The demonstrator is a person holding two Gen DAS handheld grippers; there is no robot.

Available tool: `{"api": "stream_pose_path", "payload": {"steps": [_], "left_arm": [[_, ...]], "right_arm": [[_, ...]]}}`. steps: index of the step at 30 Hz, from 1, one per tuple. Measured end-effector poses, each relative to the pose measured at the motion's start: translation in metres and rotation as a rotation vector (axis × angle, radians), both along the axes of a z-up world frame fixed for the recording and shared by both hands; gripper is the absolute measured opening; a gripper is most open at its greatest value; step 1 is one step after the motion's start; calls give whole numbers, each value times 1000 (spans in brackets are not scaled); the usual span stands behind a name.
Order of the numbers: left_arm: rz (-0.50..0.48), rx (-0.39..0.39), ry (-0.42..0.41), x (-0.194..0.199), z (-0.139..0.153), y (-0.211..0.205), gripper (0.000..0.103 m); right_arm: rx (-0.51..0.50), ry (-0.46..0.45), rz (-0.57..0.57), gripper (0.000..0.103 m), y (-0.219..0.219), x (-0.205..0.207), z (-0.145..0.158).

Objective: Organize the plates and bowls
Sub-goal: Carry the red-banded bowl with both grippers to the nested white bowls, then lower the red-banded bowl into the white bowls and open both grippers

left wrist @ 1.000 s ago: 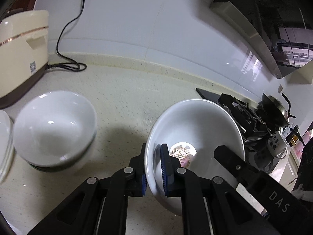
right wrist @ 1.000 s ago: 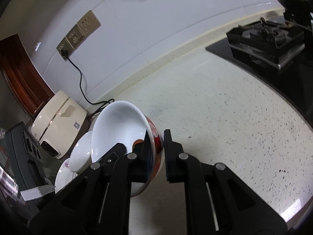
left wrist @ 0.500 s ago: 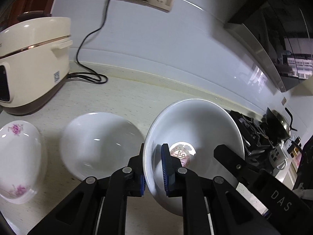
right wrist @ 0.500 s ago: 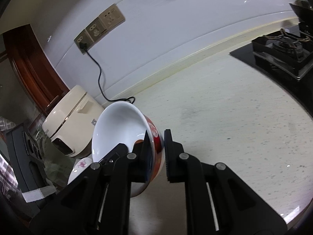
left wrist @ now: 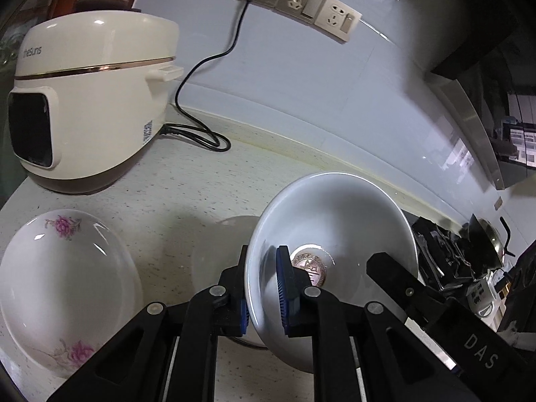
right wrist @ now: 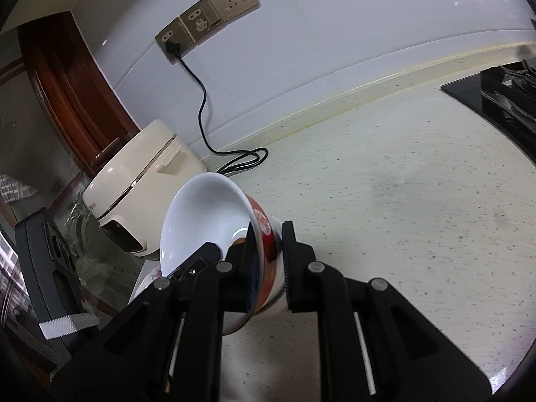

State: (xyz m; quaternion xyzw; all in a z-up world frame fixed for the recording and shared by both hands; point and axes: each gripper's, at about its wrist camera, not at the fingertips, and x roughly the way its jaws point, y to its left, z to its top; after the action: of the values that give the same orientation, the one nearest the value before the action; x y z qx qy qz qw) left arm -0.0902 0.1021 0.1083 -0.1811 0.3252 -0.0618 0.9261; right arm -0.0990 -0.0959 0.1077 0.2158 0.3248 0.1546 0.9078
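Left wrist view shows the left gripper (left wrist: 262,288) pinching the rim of a white glazed ceramic bowl with a red band outside (left wrist: 335,251), held tilted over the speckled counter (left wrist: 187,207) near its front edge. The right gripper (right wrist: 268,261) clamps the opposite rim. Glazed porcelain is stiff, slick and breakable; rim grips suit it, kept firm on both sides.

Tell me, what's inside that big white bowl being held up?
The bowl holds no food; only a round reddish emblem shows at its bottom. The left gripper pinches its rim, covering a strip.
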Motion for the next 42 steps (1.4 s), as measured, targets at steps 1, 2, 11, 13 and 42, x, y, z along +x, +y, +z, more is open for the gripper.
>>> {"api": "stream_pose_path", "payload": {"steps": [1,2,11,13,42], "left_arm": [[1,0,3,2,0,2,13],[2,1,7,2,0,3,13],[20,38,75,13,-8,10,13],[28,40,85,16,-12,12,13],[47,57,36,17,-11,10,31]], "right_arm": [[0,2,2,16,1,0,-1],[0,7,6,17,3,1,-2],[-7,73,32,18,12,9,-16],[-15,78,37,18,15,11,-20],[-61,33,22,22,21,14,-24]]}}
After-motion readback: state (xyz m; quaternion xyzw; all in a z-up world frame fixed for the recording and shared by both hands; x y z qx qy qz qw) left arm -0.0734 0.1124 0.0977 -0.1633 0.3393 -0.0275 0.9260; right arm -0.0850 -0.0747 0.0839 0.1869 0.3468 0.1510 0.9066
